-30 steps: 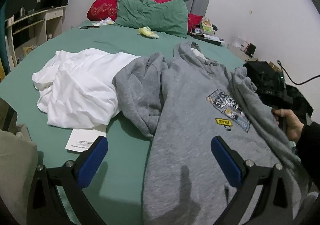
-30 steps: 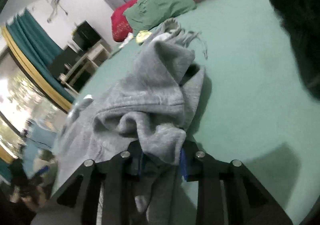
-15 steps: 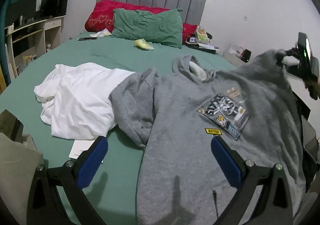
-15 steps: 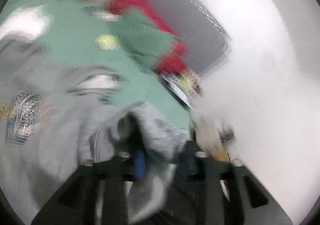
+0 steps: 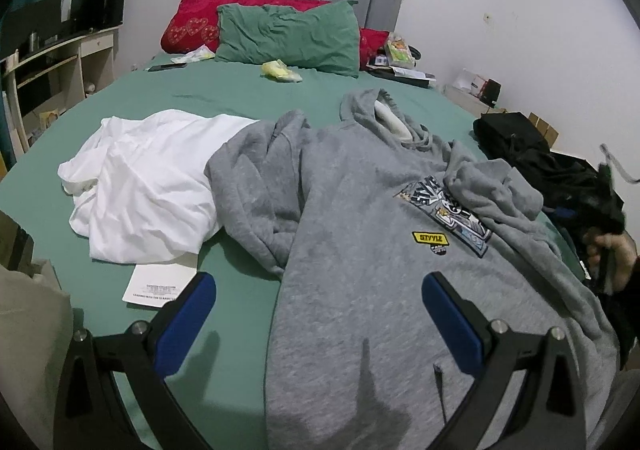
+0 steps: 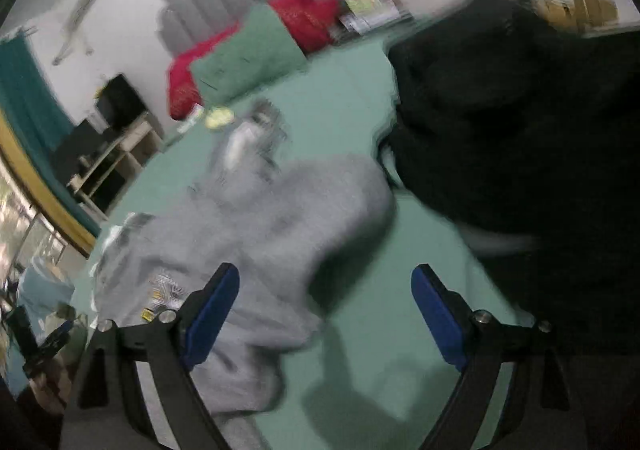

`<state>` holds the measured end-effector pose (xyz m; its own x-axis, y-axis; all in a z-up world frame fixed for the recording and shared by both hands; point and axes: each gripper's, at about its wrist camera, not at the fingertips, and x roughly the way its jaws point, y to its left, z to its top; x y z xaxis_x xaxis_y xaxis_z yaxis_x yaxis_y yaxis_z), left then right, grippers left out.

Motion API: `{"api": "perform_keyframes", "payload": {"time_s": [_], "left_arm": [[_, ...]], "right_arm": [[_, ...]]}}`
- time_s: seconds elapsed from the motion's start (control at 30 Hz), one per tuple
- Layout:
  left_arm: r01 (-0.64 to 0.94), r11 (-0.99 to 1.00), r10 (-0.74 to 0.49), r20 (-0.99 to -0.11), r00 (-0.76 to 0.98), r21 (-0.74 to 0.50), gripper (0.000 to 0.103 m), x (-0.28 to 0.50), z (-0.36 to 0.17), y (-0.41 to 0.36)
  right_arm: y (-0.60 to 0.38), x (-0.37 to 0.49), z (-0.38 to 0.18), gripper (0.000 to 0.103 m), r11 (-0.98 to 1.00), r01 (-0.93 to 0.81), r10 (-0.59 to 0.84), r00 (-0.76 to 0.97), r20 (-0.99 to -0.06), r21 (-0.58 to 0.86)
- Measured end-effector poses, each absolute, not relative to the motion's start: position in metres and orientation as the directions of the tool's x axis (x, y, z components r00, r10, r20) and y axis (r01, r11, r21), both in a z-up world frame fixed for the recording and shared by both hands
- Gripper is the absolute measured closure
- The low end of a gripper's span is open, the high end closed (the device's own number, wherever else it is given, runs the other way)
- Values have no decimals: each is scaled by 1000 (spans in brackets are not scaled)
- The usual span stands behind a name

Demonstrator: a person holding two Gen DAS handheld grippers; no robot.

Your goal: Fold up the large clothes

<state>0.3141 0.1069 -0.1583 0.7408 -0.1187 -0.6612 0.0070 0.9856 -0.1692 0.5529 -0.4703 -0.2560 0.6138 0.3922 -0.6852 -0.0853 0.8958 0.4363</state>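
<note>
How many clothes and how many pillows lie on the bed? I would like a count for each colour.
Grey hoodie: 1
White garment: 1
Black garment: 1
Green pillow: 1
Red pillow: 1, perhaps more; partly hidden
Total: 5

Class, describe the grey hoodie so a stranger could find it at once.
Start at the green-sheeted bed. On its near right part lies the grey hoodie, spread front up, between a crumpled white garment and a black one. Only it has a hood and a printed chest graphic.
</note>
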Motion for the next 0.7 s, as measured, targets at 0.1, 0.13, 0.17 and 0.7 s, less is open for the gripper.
{"api": "perform_keyframes", "payload": {"time_s": [0.1, 0.13, 0.17, 0.7], "left_arm": [[4, 987, -113, -666, 738, -163, 0, 315, -162, 107], [2, 987, -110, -668, 736, -160, 0, 316, -163, 106], [2, 987, -109, -670, 735, -159, 0, 317, -164, 106], [-26, 979, -105, -615, 782, -200, 0, 309, -135, 121]], "right_arm": [[-458, 577, -290, 16, 837, -36, 445, 625, -641, 546], [-437, 588, -299, 24, 804, -19, 472, 629, -618, 595], [-429, 598, -303, 38, 767, -39, 518, 628, -582, 641], [-411, 595, 7, 99, 990, 25, -79, 910, -408, -136]]}}
